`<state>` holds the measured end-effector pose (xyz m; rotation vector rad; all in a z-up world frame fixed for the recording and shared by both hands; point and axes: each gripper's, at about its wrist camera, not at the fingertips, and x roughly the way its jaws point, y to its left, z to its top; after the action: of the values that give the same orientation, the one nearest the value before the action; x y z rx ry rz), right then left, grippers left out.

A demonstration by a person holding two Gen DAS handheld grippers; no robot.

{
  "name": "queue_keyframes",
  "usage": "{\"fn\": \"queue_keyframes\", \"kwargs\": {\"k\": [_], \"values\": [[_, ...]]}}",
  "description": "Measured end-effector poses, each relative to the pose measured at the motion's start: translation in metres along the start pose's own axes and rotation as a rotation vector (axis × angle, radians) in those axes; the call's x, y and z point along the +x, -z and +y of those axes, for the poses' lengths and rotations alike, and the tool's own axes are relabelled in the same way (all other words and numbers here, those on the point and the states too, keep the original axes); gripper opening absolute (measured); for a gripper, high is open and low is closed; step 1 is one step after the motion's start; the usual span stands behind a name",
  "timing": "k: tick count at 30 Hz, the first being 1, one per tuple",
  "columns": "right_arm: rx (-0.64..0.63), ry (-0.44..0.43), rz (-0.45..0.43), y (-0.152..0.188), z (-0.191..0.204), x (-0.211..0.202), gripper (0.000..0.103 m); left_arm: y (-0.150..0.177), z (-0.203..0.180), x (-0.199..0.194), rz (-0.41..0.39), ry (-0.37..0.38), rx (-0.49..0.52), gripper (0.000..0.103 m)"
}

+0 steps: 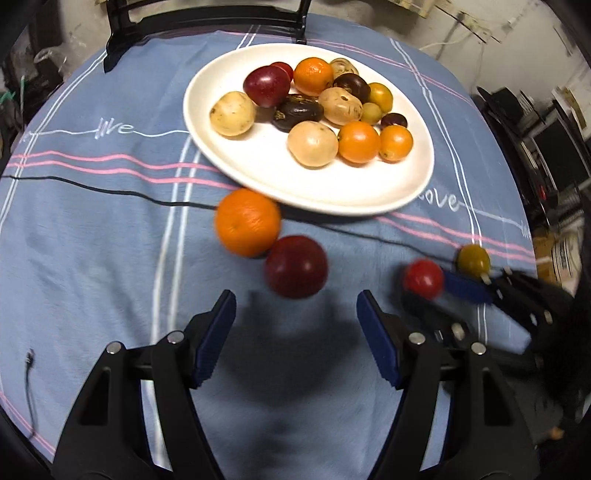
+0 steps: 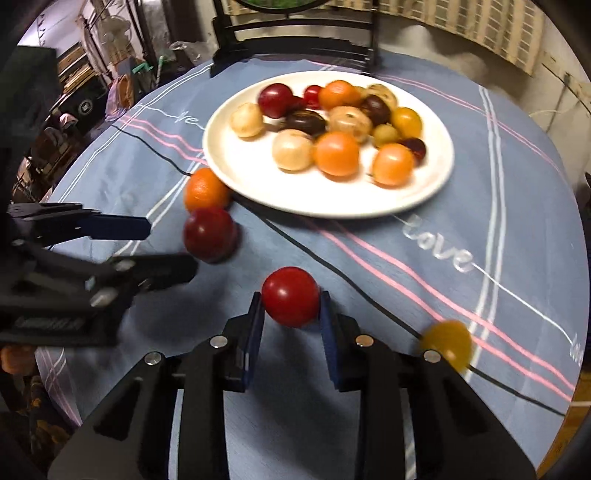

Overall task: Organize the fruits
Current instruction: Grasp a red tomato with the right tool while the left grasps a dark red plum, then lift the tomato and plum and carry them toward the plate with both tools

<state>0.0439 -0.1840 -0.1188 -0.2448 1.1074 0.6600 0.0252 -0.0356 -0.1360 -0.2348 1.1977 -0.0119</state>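
Observation:
A white plate (image 1: 258, 173) (image 2: 295, 199) holds several fruits: oranges, pale round ones, dark red and brown ones. On the blue cloth in front of it lie an orange (image 1: 247, 221) (image 2: 205, 190) and a dark red fruit (image 1: 295, 266) (image 2: 209, 234), touching each other. My left gripper (image 1: 296, 301) (image 2: 171, 245) is open, its fingertips just short of the dark red fruit. My right gripper (image 2: 291, 297) (image 1: 424, 291) is shut on a small red tomato (image 2: 291, 295) (image 1: 423, 278), one pad on each side. Beside it lies a yellow tomato (image 2: 448, 343) (image 1: 474, 258).
A thin black cable (image 1: 110, 188) (image 2: 369, 295) runs across the striped tablecloth in front of the plate. A black chair (image 1: 207, 22) (image 2: 295, 40) stands at the table's far edge. Cluttered shelves and boxes surround the round table.

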Motion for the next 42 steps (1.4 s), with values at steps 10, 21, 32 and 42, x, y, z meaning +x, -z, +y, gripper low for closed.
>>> {"fn": "queue_keyframes", "kwargs": {"k": [10, 21, 32, 42], "values": [[0.015, -0.031, -0.006, 0.013, -0.012, -0.008, 0.030, -0.007, 0.000, 0.023, 0.014, -0.041, -0.062, 0.042], [0.045, -0.066, -0.022, 0.022, 0.008, -0.012, 0.030, 0.025, 0.018, 0.000, -0.013, -0.107, 0.045, 0.042], [0.165, -0.091, -0.052, 0.042, 0.034, -0.021, 0.030, 0.033, 0.021, -0.018, -0.058, -0.140, 0.150, 0.041], [0.209, -0.070, -0.109, 0.039, 0.052, -0.041, 0.030, 0.027, 0.016, -0.045, -0.137, -0.126, 0.234, 0.041]]}}
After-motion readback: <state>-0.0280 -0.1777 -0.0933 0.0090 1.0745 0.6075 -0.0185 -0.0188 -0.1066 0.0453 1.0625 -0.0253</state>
